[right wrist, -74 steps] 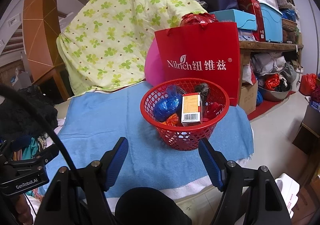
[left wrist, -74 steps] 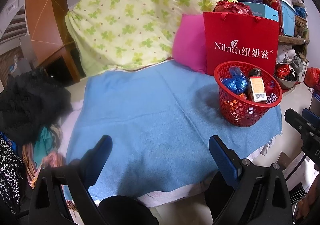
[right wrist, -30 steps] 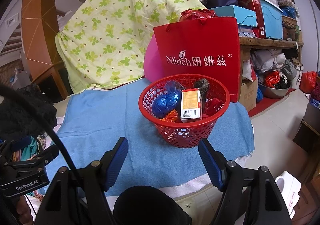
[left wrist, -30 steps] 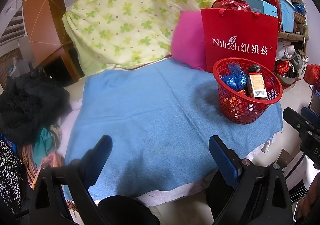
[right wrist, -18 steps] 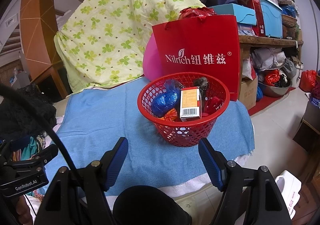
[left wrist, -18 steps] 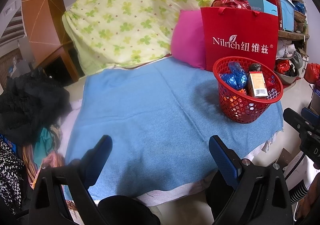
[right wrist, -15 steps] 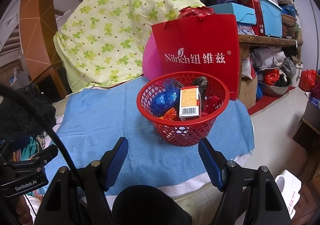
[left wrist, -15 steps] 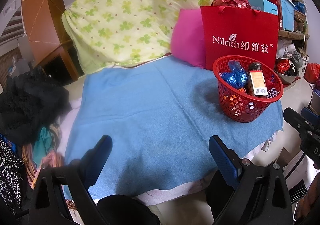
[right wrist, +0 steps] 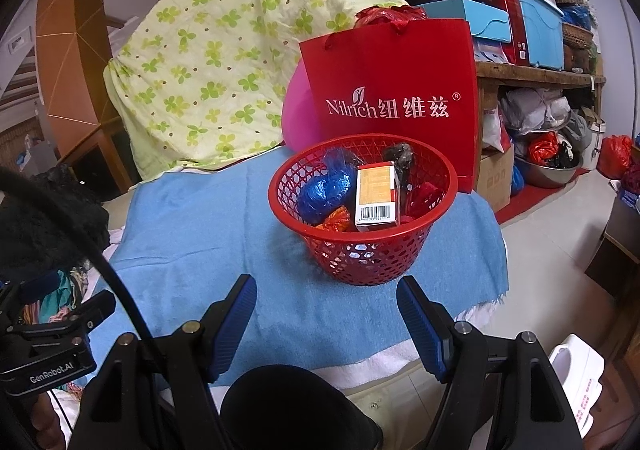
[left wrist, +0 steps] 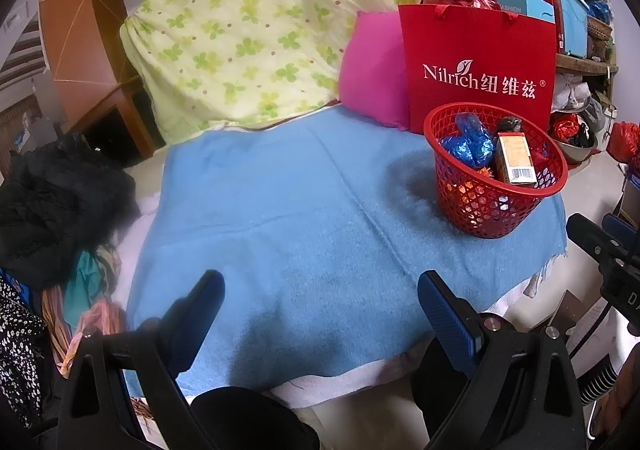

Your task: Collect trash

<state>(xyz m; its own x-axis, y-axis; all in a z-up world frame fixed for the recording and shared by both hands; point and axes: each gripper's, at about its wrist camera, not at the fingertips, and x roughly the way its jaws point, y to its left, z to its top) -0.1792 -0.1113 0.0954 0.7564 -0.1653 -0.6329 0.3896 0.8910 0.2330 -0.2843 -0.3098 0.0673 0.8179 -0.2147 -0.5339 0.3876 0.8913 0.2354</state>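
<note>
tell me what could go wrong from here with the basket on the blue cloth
The red basket sits near the blue cloth's far corner by the edge, so a nudge from the right gripper, whose jaws are open and empty, might tip it to the floor. The orange box stands tall against the rim and could topple out. The cloth might slide if dragged.

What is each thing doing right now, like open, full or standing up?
Left claw: open, empty.
Right claw: open, empty.
Red basket: upright on the blue cloth, holding trash.
Orange box: standing in the basket.
Blue wrapper: crumpled in the basket.
Red bag: upright behind the basket.
</note>
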